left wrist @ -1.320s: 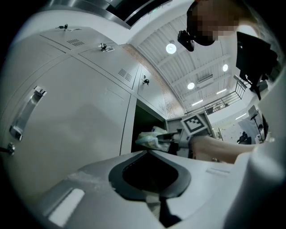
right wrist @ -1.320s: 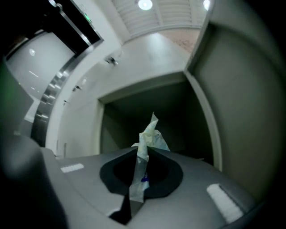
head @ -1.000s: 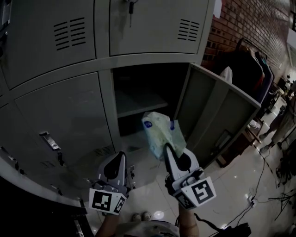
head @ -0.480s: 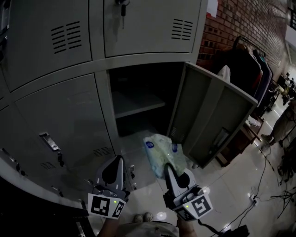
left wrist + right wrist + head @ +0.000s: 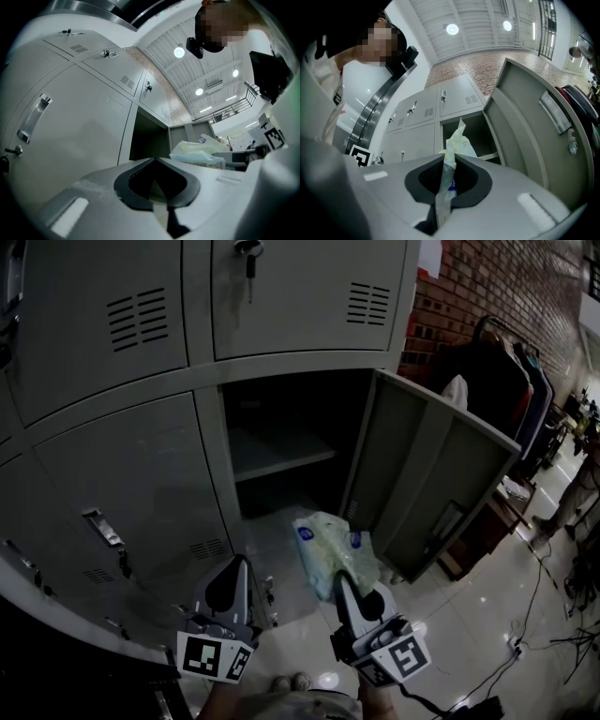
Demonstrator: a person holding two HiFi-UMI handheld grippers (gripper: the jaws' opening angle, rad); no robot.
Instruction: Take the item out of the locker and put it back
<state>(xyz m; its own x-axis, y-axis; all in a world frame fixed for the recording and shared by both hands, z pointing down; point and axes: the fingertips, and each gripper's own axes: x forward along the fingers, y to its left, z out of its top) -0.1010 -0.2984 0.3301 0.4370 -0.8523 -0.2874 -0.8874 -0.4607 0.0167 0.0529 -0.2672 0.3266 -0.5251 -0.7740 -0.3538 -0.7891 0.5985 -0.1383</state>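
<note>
Before grey steel locker (image 5: 281, 454), R gripper (image 5: 342, 582) pinches crinkly plastic pack (image 5: 333, 545); L gripper (image 5: 239, 565) closed.

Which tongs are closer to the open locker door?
Right. The right tongs, shut on the soft pack, sit just below and left of the open locker door. The left tongs are farther left, in front of the closed locker.

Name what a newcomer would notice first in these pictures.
A pale green plastic pack is pinched in the right gripper, just outside the open locker. Its grey door stands swung out to the right, and the left gripper sits shut and empty alongside.
</note>
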